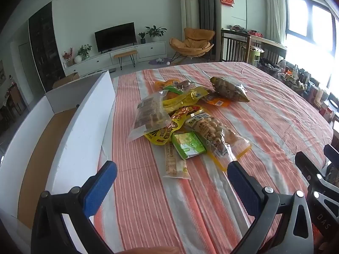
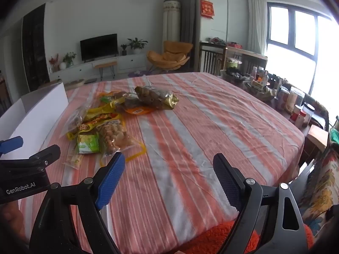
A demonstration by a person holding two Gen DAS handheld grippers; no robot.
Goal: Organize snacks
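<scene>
- Left tool (image 1: 171, 180) hangs above the striped table (image 1: 264, 114), fingers spread wide, nothing between them.
- Right tool (image 2: 169, 169) likewise gapes, holding nothing.
- Snack packets (image 1: 180, 118) lie heaped mid-table, ahead of both tools.
- White box (image 1: 84, 122) stands just left of the heap.

The desk's cloth (image 1: 264, 114) is showing salmon-pink and pale grey stripes. A white box (image 1: 84, 114) with a brown cardboard floor is sitting beside it. In the snack pile, a green packet (image 1: 187, 145) is lying by a yellow bag (image 1: 167, 129) and an orange-edged clear pouch (image 1: 218, 135). Both tools are wearing blue pads (image 1: 99, 187) on black frames.
</scene>
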